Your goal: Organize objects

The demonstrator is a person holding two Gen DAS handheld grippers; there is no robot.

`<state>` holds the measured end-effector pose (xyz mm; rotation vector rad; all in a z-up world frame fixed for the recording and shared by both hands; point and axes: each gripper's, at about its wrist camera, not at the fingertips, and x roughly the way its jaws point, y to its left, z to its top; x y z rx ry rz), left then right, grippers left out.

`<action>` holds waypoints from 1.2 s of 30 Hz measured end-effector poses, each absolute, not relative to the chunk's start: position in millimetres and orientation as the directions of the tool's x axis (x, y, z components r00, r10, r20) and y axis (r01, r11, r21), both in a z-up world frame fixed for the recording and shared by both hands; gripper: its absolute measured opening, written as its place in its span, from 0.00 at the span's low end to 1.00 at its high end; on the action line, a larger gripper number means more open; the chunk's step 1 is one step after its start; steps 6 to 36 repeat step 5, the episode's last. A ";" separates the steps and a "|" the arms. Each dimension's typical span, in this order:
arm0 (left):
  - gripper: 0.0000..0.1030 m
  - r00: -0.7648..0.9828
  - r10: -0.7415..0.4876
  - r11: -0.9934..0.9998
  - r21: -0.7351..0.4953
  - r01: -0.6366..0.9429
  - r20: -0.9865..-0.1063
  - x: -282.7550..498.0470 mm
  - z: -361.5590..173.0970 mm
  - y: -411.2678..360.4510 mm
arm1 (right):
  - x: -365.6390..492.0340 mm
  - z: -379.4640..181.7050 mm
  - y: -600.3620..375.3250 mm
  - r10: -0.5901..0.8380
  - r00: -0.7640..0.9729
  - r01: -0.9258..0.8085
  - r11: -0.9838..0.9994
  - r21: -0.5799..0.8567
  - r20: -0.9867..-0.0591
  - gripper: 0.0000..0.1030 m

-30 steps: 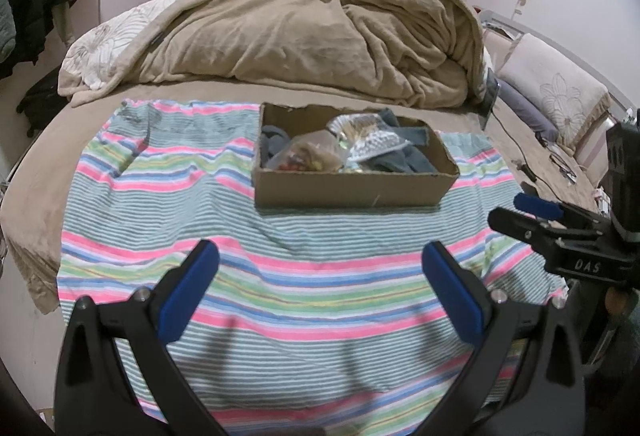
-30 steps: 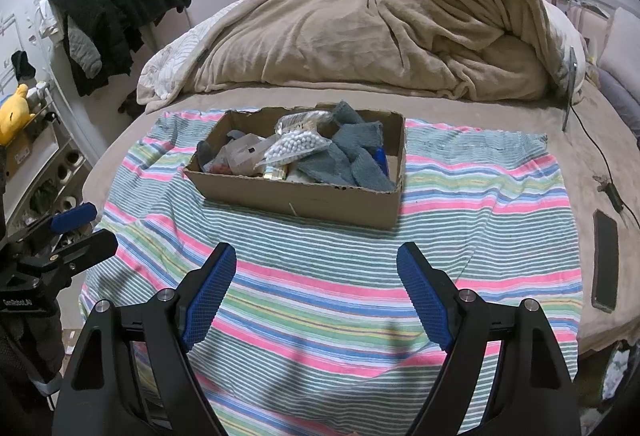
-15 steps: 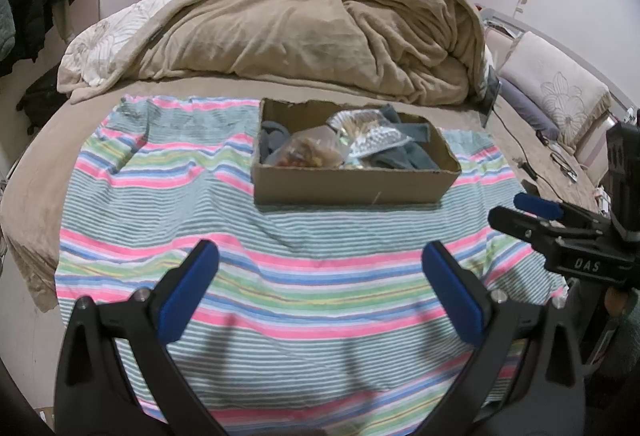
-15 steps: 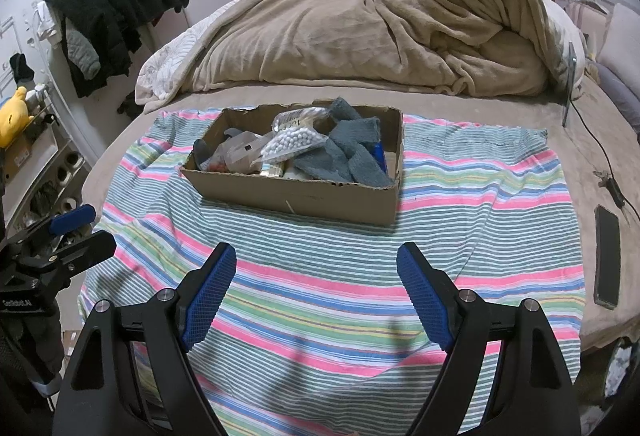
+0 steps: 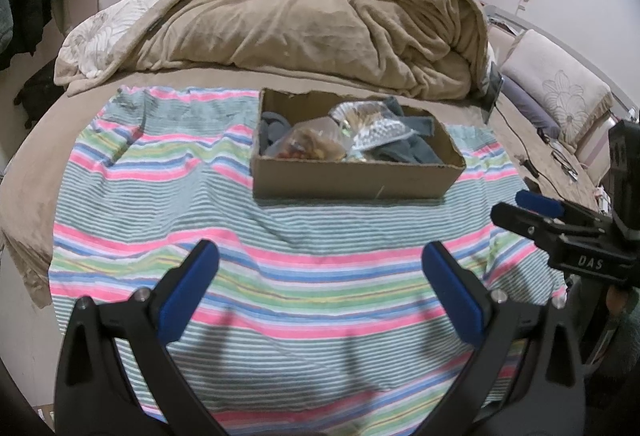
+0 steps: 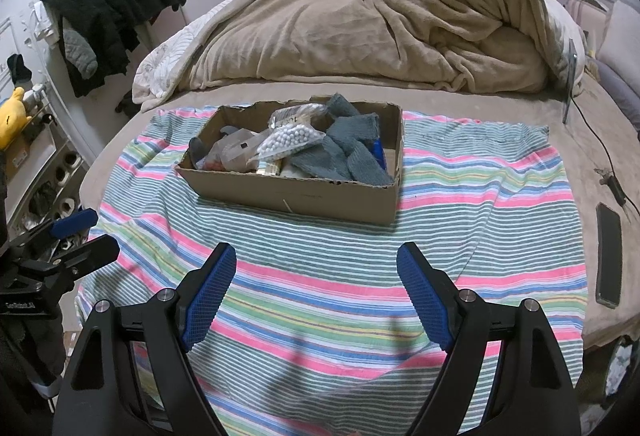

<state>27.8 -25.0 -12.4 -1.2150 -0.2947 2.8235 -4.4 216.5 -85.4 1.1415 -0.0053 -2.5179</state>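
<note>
On the striped cloth [image 6: 460, 196] sits my cardboard box [image 6: 304, 196] stuffed with bags and grey knits; left gripper [image 5: 320, 260] and right gripper [image 6: 316, 256] both hang wide apart, holding nothing.

In the left wrist view the cardboard box [image 5: 356, 172] and the striped cloth [image 5: 280, 268] are sitting a touch higher in the picture than a second ago, and the brown blanket [image 5: 320, 24] is rising with them. In the right wrist view the same things are shifting only very slightly.
</note>
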 end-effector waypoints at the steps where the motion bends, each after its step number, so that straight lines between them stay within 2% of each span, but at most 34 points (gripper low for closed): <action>1: 0.99 -0.688 0.127 -0.980 -0.198 0.025 -0.715 27.1 -13.2 -25.4 | -5.6 -86.5 216.8 -0.337 -0.599 0.334 -0.930 0.156 -0.726 0.83; 36: 0.99 -0.680 0.123 -0.980 -0.197 0.032 -0.723 22.1 -19.0 -29.1 | -9.9 -90.1 216.6 -0.337 -0.595 0.334 -0.929 0.157 -0.730 0.83</action>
